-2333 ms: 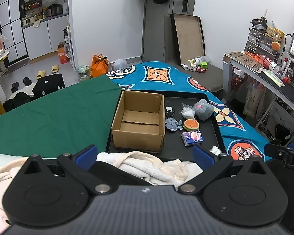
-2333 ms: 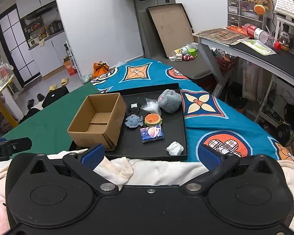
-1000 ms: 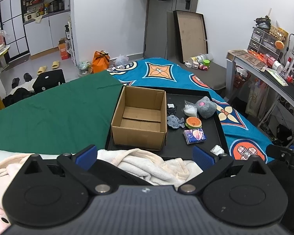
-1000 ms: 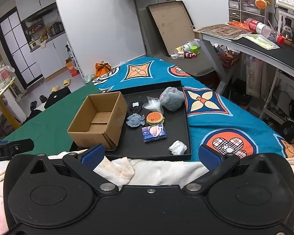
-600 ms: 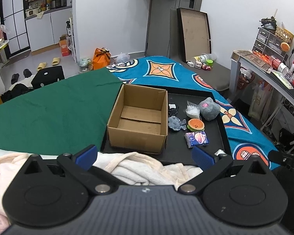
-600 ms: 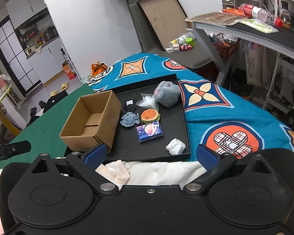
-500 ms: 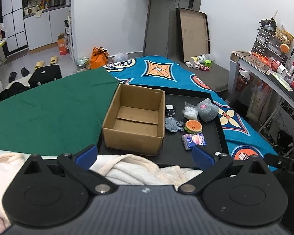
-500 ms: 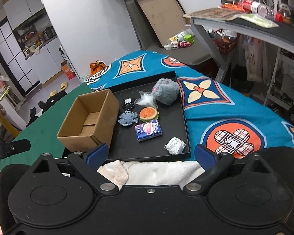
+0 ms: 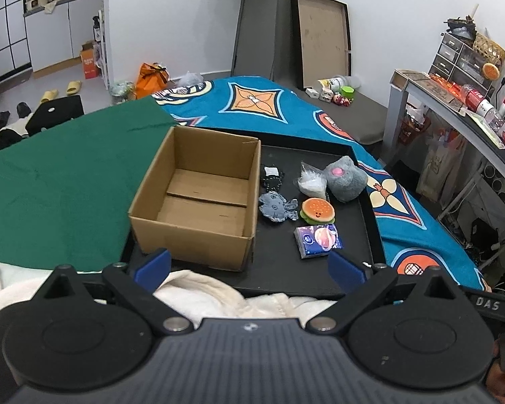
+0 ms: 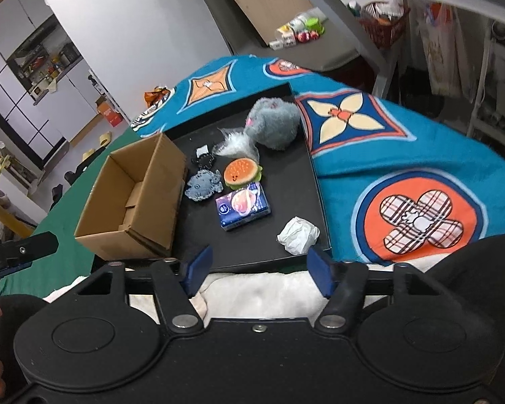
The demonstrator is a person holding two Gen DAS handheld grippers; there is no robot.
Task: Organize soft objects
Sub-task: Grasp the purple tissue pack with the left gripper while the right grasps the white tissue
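Hovering short of the black tray, I hold both my right gripper and left gripper spread, empty. Nothing is packed yet (the cardboard box sits bare), so next I judge I should reach for the crumpled tissue.

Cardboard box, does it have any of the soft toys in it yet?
Not yet. The cardboard box is empty. Both the left gripper and right gripper are open, holding nothing. The grey plush, burger toy, blue fish toy still lie on the black tray.

Crumpled white paper almost wholly hidden behind the left tool's right finger.
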